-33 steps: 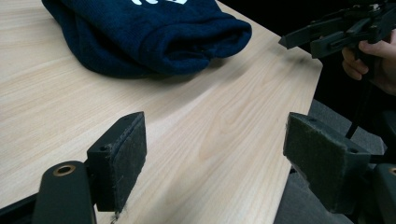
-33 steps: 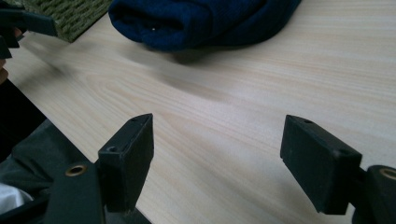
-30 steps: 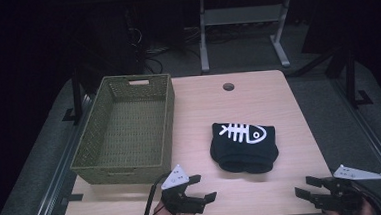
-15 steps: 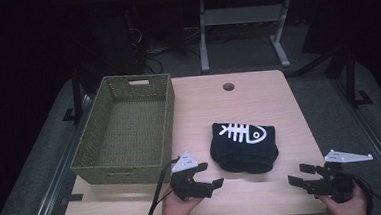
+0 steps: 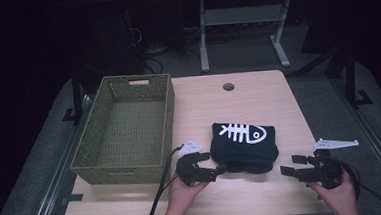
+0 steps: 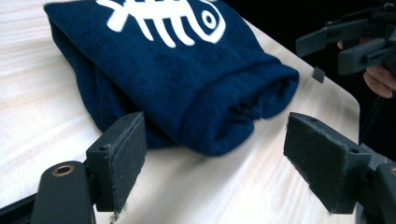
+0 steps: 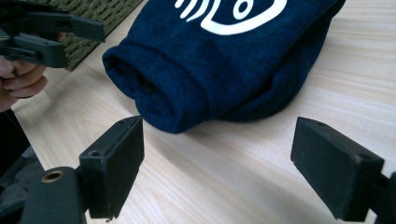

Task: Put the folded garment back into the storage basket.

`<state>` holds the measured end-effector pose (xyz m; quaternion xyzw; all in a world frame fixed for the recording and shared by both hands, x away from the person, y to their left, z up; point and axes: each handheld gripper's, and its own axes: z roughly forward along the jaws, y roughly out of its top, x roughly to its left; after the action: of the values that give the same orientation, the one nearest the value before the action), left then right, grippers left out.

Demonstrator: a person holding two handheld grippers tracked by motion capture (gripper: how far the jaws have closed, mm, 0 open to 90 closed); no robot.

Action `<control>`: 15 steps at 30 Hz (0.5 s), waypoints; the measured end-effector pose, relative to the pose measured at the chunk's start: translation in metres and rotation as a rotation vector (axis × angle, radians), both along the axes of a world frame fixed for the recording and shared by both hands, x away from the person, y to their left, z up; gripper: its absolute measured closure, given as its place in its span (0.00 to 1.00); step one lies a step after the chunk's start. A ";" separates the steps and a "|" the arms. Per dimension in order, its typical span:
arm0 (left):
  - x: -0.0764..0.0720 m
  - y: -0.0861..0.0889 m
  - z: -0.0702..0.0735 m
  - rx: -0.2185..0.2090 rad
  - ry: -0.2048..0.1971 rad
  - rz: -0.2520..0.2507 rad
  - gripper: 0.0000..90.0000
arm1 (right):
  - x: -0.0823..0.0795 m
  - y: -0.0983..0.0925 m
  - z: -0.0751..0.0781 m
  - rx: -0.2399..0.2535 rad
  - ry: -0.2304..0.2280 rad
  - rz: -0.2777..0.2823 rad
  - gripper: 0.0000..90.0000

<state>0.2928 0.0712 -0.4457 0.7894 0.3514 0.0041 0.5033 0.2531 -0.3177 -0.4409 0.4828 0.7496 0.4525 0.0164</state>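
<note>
A: Okay, your right gripper (image 5: 293, 165) jaws just opened wide, nothing between them. Left gripper (image 5: 213, 165) has closed in, agape, empty.

B: Folded garment (image 5: 244, 145) lies on the table (image 5: 257, 91) between them, beside the basket (image 5: 132, 168). Ready to grab.

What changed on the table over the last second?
Both grippers closed in on the folded navy cloth: the left gripper slid right to its near-left corner, the right gripper came in leftward, its jaws just opening with nothing between them. Nothing grasped. Cloth and green basket stayed put.
</note>
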 end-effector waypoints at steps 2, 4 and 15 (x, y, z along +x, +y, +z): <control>0.005 -0.002 0.000 -0.011 0.000 0.022 0.23 | 0.005 -0.001 0.000 0.012 0.003 -0.001 0.19; 0.011 -0.005 0.001 -0.001 -0.003 0.034 0.23 | 0.011 0.000 0.001 0.022 0.009 0.003 0.19; 0.034 -0.014 0.000 0.016 0.033 0.068 0.23 | 0.039 0.005 0.004 0.001 0.019 0.004 0.19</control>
<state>0.3272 0.0570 -0.4453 0.7811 0.3863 0.0109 0.4905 0.2916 -0.3125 -0.4365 0.4857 0.7504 0.4483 0.0080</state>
